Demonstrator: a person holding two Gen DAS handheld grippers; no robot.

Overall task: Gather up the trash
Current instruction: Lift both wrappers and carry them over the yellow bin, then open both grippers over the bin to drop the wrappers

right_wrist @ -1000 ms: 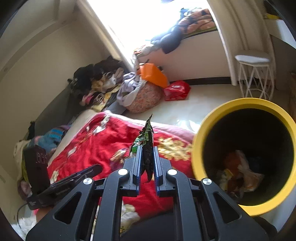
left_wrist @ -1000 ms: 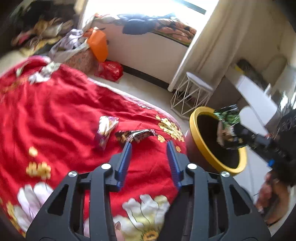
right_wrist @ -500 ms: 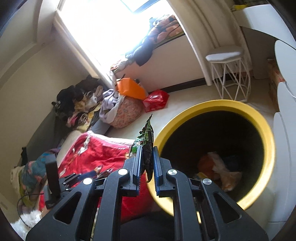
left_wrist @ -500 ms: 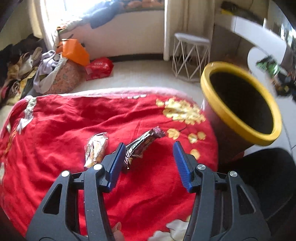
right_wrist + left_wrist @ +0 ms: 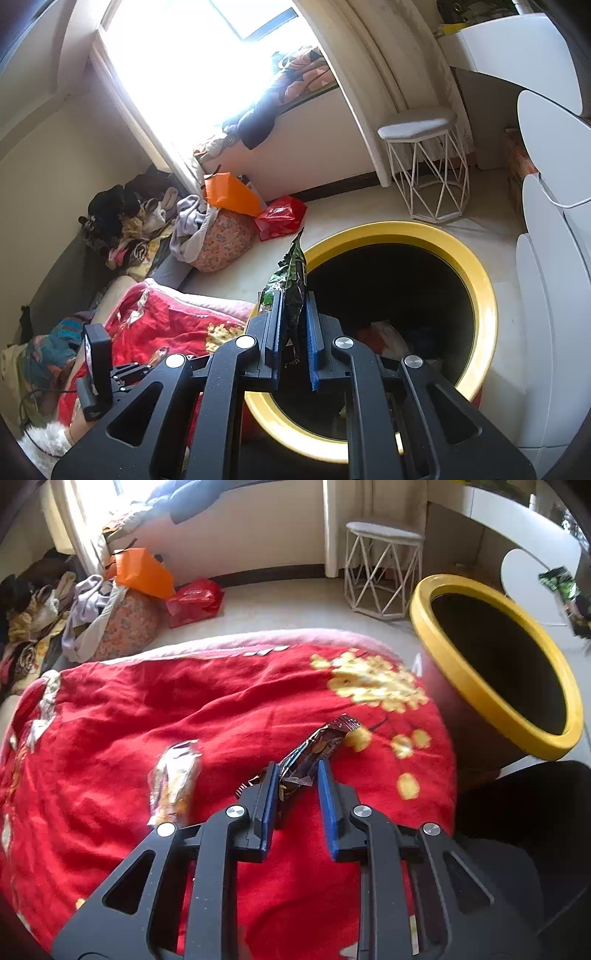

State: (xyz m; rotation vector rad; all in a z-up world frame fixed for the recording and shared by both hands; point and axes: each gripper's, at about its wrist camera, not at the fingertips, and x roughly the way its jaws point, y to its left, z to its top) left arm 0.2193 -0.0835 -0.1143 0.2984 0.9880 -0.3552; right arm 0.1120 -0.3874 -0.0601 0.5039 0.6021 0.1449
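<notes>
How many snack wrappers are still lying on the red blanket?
2: a dark wrapper between the closing left gripper jaws, and a pale wrapper lying to its left in the left wrist view. Others may be hidden outside the view.

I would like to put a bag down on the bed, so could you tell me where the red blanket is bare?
The red blanket is bare along its far stretch, between the pink edge and the wrappers. It is crowded nearer: the yellow wrapper lies beside the left gripper, whose jaws are closing around the brown wrapper.
</notes>
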